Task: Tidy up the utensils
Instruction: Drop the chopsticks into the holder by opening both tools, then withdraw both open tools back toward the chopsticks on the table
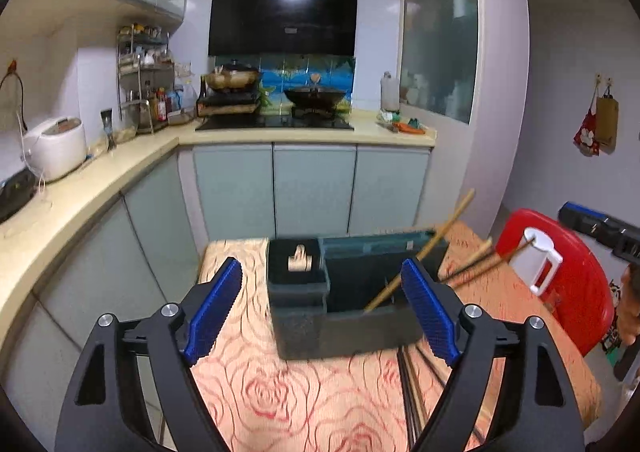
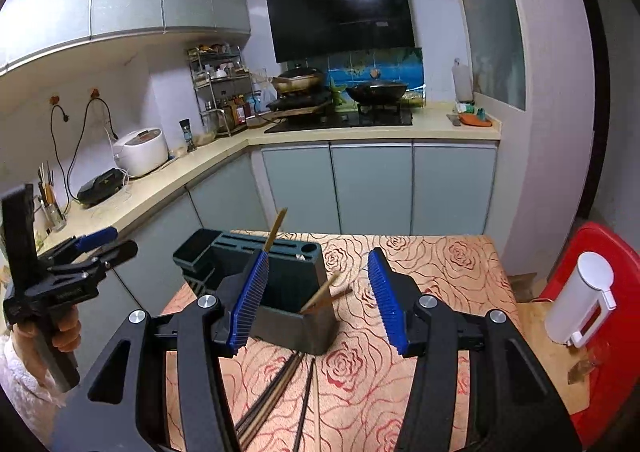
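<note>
A dark green utensil holder (image 1: 340, 308) (image 2: 280, 292) stands on a small table with a rose-patterned cloth (image 1: 280, 392) (image 2: 420, 272). Wooden chopsticks (image 1: 420, 252) (image 2: 324, 294) lean in its open compartment. Several dark chopsticks (image 2: 280, 392) (image 1: 412, 392) lie loose on the cloth in front of the holder. My left gripper (image 1: 322, 312) is open and empty, hovering just before the holder; it also shows in the right wrist view (image 2: 100, 244) at the left. My right gripper (image 2: 316, 300) is open and empty above the loose chopsticks and the holder's front corner.
A red plastic stool (image 1: 568, 276) (image 2: 608, 292) with a white dispenser (image 1: 540, 256) (image 2: 584, 300) on it stands right of the table. Kitchen counter (image 2: 160, 180), stove with wok (image 2: 376, 92) and cabinets lie behind. A rice cooker (image 1: 56, 146) sits on the left counter.
</note>
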Tool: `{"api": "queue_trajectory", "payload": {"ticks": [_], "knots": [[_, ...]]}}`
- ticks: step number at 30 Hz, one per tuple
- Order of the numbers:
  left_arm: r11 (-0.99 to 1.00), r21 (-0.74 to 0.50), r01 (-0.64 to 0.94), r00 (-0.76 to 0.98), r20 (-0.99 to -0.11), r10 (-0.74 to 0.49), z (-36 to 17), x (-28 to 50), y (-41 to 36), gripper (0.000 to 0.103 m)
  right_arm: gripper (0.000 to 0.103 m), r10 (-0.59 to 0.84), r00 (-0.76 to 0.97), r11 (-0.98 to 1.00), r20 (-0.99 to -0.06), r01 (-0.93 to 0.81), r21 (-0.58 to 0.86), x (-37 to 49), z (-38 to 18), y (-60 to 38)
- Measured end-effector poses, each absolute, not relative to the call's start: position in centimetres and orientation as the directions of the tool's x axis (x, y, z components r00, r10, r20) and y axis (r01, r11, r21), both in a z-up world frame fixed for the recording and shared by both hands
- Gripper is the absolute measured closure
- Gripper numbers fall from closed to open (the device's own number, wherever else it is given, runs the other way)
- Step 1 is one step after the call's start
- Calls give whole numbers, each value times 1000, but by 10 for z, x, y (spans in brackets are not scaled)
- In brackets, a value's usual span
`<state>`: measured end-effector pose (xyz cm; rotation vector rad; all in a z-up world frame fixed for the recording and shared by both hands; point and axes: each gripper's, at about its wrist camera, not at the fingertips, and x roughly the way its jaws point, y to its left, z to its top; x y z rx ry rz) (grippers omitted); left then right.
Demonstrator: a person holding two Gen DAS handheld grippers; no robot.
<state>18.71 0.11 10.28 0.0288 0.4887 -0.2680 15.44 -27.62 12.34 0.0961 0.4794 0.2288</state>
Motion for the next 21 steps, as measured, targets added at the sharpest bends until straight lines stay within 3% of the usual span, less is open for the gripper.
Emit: {"api": "queue_trajectory", "payload": {"ticks": [8, 21], "knots": [[964, -3, 264, 838, -494, -231, 58, 142, 11, 24, 52, 191, 875, 981, -444, -178, 72, 112, 90, -274], [952, 41, 303, 796, -561, -229, -13, 81, 8, 24, 52, 141, 843, 988, -520, -152, 23, 58, 10, -264]]}}
